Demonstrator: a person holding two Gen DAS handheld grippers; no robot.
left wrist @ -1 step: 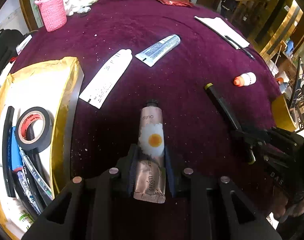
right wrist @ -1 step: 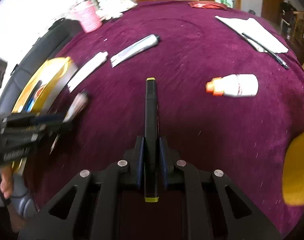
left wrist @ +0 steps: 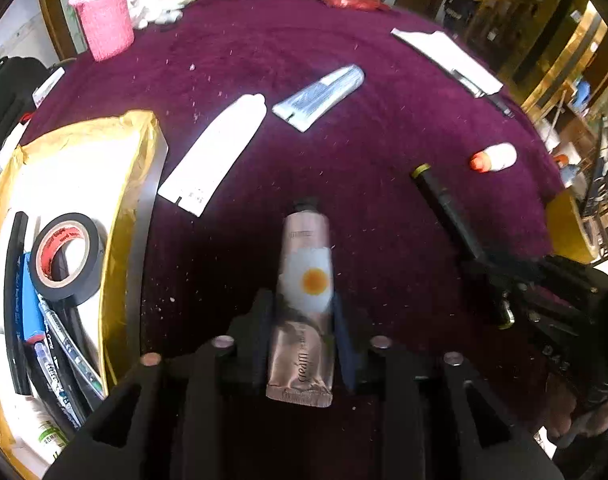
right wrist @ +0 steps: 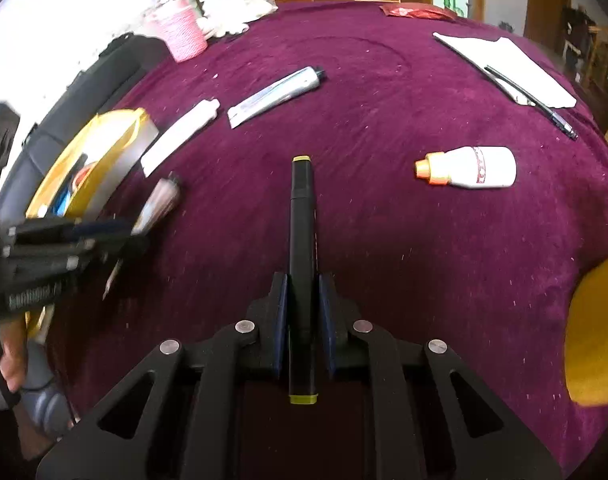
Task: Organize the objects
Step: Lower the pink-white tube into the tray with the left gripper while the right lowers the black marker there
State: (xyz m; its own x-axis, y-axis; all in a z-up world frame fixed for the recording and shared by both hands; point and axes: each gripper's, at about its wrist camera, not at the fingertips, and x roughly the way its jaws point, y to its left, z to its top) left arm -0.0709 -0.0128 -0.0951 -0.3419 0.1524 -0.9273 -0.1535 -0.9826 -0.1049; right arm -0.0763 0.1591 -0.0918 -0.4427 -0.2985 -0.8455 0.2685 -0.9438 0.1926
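My left gripper (left wrist: pixel 302 304) is shut on a pink hand cream tube (left wrist: pixel 305 264) with a daisy print, cap pointing away from me. In the right wrist view the same tube (right wrist: pixel 160 204) sticks out of the left gripper (right wrist: pixel 116 232) just above the purple cloth, blurred. My right gripper (right wrist: pixel 302 284) is shut on a black marker (right wrist: pixel 302 216) with yellow ends, clamped near its rear end. From the left wrist view, the marker (left wrist: pixel 443 204) juts from the right gripper (left wrist: pixel 523 292) at the right.
A gold-lined box (left wrist: pixel 140 184) at the left holds a black tape roll (left wrist: pixel 66 256), pens and cables. On the cloth lie a white tube (left wrist: pixel 220 152), a silver tube (left wrist: pixel 319 96), an orange-capped bottle (right wrist: pixel 471 168), and a pen (right wrist: pixel 531 98) on paper (right wrist: pixel 503 60). A pink cup (left wrist: pixel 106 24) stands far left.
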